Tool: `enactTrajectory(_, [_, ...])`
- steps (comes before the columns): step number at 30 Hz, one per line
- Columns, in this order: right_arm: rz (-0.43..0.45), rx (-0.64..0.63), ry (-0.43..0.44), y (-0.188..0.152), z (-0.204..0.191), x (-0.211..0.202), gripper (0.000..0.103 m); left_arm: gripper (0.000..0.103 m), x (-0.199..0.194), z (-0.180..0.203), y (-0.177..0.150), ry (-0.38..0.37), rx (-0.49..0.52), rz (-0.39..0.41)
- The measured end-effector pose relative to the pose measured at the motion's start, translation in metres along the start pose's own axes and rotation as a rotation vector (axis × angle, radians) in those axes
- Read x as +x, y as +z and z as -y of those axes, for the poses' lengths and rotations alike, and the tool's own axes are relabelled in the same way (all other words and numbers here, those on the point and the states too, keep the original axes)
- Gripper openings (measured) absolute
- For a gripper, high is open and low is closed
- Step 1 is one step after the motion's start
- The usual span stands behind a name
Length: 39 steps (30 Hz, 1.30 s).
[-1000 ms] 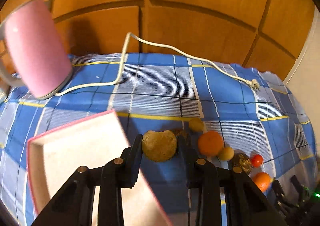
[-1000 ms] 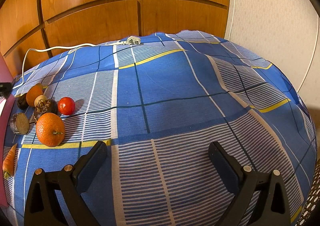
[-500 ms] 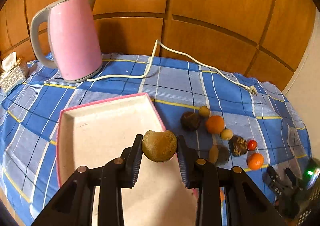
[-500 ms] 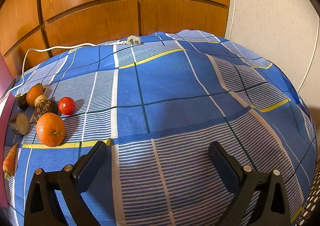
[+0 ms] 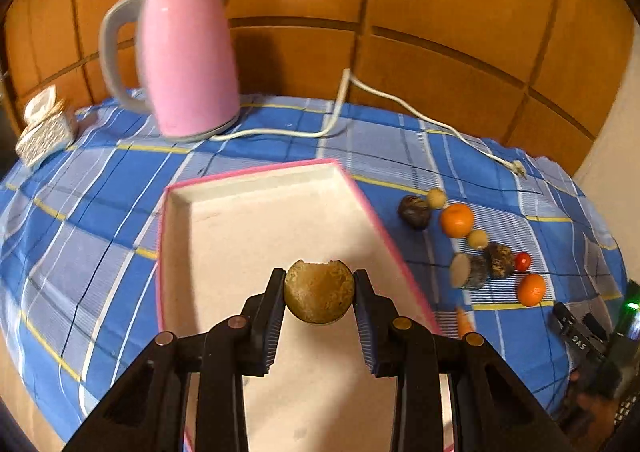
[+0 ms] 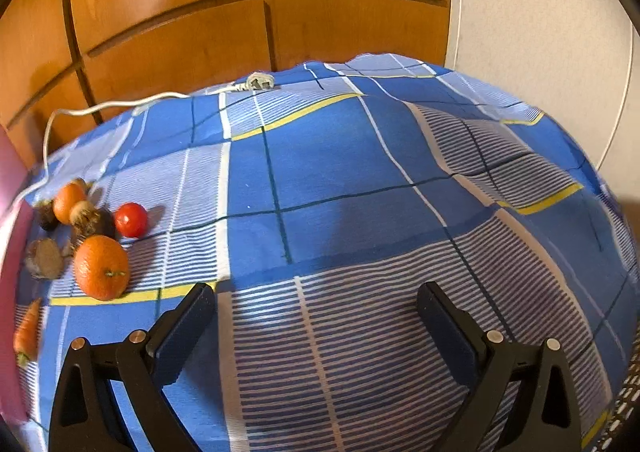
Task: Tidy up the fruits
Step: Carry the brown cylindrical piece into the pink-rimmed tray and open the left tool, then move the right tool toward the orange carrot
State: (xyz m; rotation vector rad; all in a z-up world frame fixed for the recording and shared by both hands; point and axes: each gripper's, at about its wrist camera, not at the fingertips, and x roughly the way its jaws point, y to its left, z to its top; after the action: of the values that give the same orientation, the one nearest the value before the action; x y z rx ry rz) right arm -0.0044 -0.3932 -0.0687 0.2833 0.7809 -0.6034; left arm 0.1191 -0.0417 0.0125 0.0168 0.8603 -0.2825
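A brown round fruit (image 5: pixel 319 295) is clamped between the pads of the left tool (image 5: pixel 319 302), which has been carried from above the checked cloth (image 5: pixel 100 188) to above the pink-edged tray (image 5: pixel 256 220); a release into the tray seems to be next. The remaining fruits, among them an orange (image 6: pixel 101 267) and a small tomato (image 6: pixel 131 219), lie on the cloth beside the tray. The right tool (image 6: pixel 316 306) is held wide open, empty, above the cloth.

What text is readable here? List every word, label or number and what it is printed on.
"DAS": white letters on the black device at the left wrist view's right edge; any further letters are too blurred to read.
Pink kettle, tray, small patterned box: no legible text.
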Motion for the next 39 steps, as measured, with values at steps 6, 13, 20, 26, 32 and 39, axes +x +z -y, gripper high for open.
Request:
enactTrajectory(6, [0.003, 0.006, -0.010, -0.001, 0.001, -0.001, 0.102, 0.033, 0.014, -0.031, -0.021, 0.064, -0.087, -0.049])
enactTrajectory(13, [0.006, 0.016, -0.013, -0.001, 0.004, -0.002, 0.103, 0.033, 0.034, -0.047, -0.030, 0.151, -0.133, -0.067])
enactTrajectory(20, [0.007, 0.013, -0.015, 0.000, 0.004, -0.002, 0.103, 0.033, 0.051, -0.049, -0.020, 0.149, -0.160, -0.087])
enactTrajectory(26, [0.007, 0.010, -0.017, 0.000, 0.004, -0.002, 0.103, 0.056, 0.051, -0.050, -0.015, 0.144, -0.167, -0.079])
enactTrajectory(32, [0.007, 0.010, -0.017, 0.000, 0.004, -0.002, 0.103, 0.066, 0.029, -0.041, -0.024, 0.145, -0.118, -0.022])
enactTrajectory(39, [0.006, 0.009, -0.018, 0.000, 0.003, -0.002, 0.103, 0.077, 0.023, -0.049, -0.030, 0.142, -0.157, -0.017])
